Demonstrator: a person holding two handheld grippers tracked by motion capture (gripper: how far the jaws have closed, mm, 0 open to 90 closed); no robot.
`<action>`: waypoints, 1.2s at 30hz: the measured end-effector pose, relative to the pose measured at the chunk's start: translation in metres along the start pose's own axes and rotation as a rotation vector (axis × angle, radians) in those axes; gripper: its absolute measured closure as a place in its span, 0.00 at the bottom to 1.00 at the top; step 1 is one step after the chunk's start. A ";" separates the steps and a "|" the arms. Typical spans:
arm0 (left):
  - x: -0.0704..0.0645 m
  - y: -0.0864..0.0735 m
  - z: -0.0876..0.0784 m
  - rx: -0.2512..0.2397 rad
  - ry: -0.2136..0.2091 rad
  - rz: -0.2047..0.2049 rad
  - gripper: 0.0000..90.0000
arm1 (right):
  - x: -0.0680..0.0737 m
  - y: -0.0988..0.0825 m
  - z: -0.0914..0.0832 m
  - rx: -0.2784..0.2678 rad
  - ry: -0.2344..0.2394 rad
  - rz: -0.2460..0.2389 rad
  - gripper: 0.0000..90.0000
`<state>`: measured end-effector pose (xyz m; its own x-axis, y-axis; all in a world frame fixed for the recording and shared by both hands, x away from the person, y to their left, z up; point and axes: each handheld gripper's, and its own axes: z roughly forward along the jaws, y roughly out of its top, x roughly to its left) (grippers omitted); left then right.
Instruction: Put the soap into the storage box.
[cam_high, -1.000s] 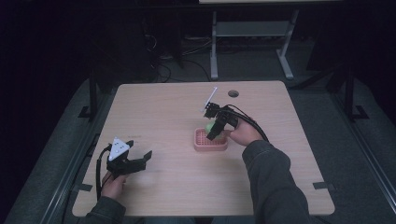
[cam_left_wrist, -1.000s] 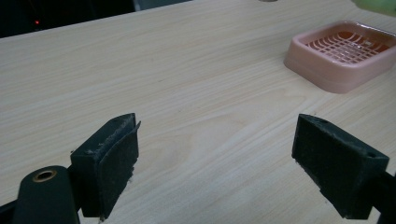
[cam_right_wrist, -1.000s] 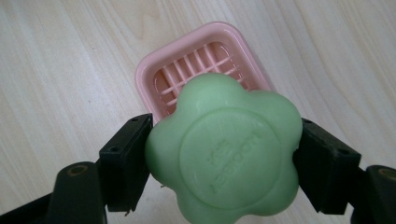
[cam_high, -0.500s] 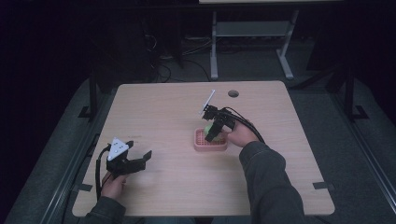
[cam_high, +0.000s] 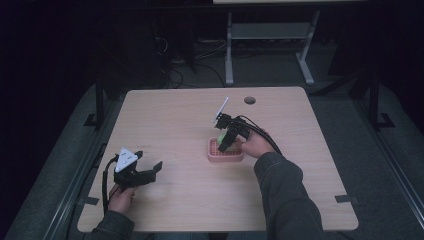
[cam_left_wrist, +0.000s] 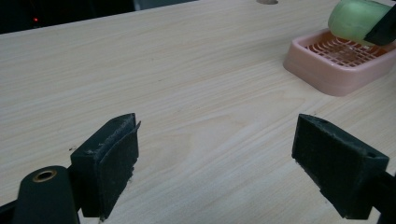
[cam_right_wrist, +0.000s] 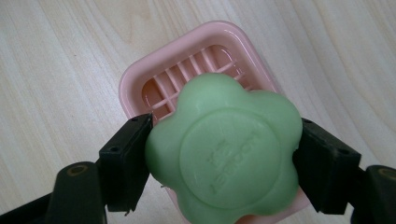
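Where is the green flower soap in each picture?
High view: green soap at table middle, above the pink soap dish, in the right gripper.
Left gripper view: top right corner, over the dish.
Right gripper view: center, clamped between the jaws.
Shared landmark: the pink dish.

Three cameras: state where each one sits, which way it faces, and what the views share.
High view: above the person's side, looking forward and down on the table; both forearms and grippers show.
Left gripper view: rides the left gripper, looking across the tabletop between open jaws.
Right gripper view: rides the right gripper, facing down.
Shared: green flower-shaped soap over the pink soap dish.
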<state>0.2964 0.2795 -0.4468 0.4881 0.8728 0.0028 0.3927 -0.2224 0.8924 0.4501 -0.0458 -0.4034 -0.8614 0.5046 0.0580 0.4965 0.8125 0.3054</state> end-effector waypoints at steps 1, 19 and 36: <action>0.000 0.000 0.000 0.001 0.000 0.001 0.16 | 0.000 0.000 0.000 0.000 0.000 0.000 0.29; 0.000 0.000 0.000 0.000 -0.002 0.003 0.16 | 0.002 0.002 0.009 0.016 0.002 -0.003 0.29; 0.000 0.000 0.000 -0.002 -0.001 0.003 0.16 | 0.003 0.003 0.014 0.033 -0.014 -0.010 0.29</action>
<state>0.2966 0.2793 -0.4466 0.4900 0.8717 0.0046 0.3896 -0.2237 0.8934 0.4504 -0.0377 -0.4155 -0.8650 0.5000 0.0416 0.4911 0.8268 0.2742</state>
